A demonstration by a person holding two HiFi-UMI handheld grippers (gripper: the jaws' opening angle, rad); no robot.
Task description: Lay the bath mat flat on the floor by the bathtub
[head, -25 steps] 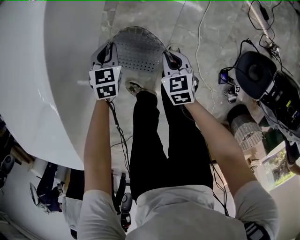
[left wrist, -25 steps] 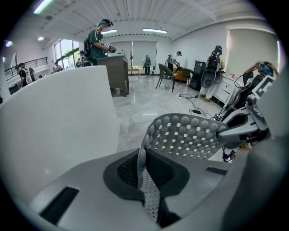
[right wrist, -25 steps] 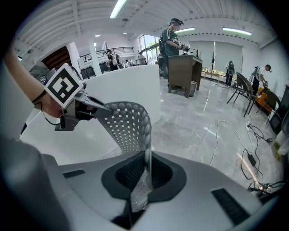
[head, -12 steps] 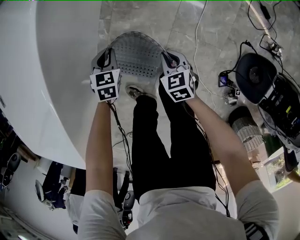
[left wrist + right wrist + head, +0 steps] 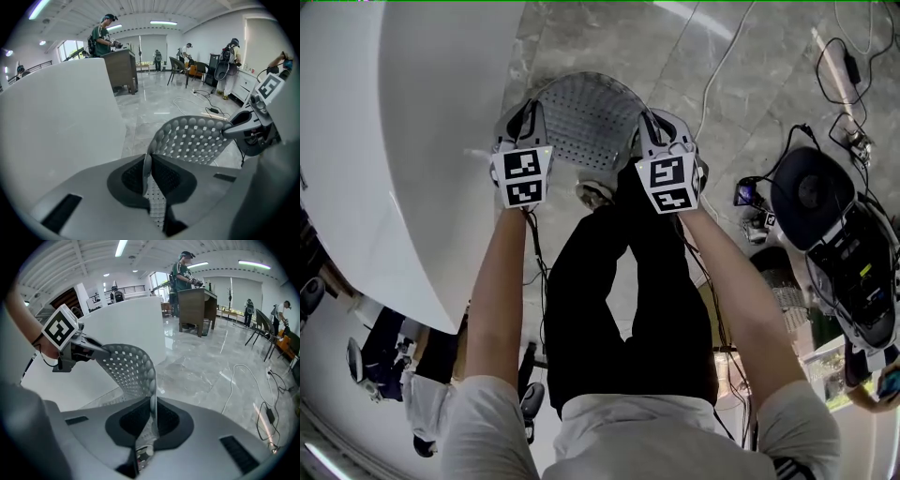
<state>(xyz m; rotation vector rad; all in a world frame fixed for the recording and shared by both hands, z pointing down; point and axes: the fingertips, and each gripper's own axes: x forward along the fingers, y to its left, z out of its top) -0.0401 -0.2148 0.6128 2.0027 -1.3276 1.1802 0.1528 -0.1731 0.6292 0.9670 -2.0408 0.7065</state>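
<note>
Bath mat (image 5: 586,122), grey and perforated, is held arched between both tools over the marble floor (image 5: 619,33), just right of the white bathtub (image 5: 403,150). Left tool (image 5: 525,120) is clenched on its left edge. Right tool (image 5: 661,129) is clenched on its right edge.

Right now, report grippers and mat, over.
Left gripper, right gripper shut on mat ends. Mat bowed between them, not flat, beside tub. Shoe by its near edge; cable on floor right.

Ahead of the left hand-held gripper (image 5: 148,161) I see a glossy grey marble floor (image 5: 154,105), a brown cabinet (image 5: 121,68), dark chairs (image 5: 180,70) farther away, and long ceiling lights (image 5: 163,22).
</note>
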